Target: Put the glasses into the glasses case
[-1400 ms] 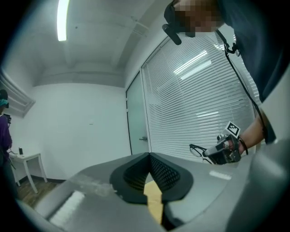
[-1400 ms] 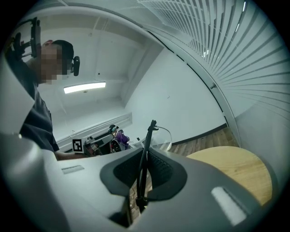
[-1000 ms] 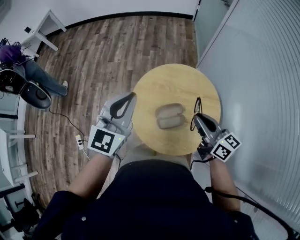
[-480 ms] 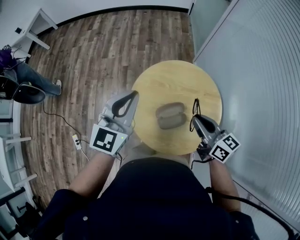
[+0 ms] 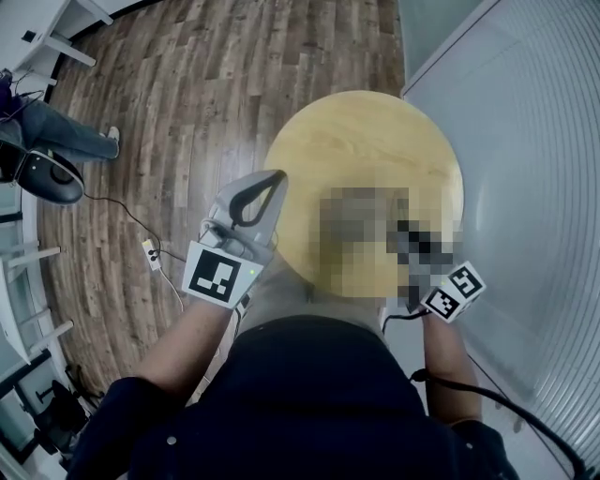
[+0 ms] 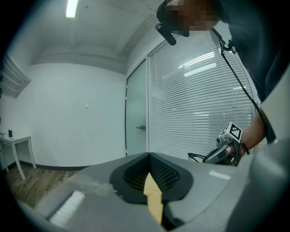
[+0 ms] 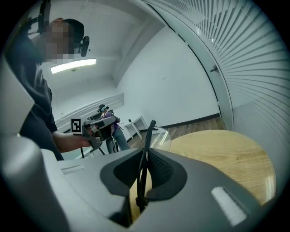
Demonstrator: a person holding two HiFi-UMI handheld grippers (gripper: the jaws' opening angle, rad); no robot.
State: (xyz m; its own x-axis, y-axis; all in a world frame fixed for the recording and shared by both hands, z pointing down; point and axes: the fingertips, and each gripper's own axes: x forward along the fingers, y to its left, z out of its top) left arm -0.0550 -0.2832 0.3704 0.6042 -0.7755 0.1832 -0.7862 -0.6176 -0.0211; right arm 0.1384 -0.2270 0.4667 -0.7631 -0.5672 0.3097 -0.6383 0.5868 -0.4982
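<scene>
There was 1 round table of light yellow wood (image 5: pixel 361 131). There were 2 grey plastic grippers, the left gripper (image 5: pixel 274 178) and the right gripper (image 7: pixel 144 158). Each had 1 white cube with black square marks, so that made 2: the left cube (image 5: pixel 217 275) and the right cube (image 5: pixel 453 291). There was 1 pair of thin black glasses with clear lenses (image 7: pixel 148 131). There were 2 people: 1 person in a dark blue top (image 5: pixel 309 394) and 1 person in blue jeans (image 5: pixel 70 141), sitting far off. There was 1 frosted glass door (image 6: pixel 136 113) and 1 long white ceiling light (image 6: pixel 71 8).
</scene>
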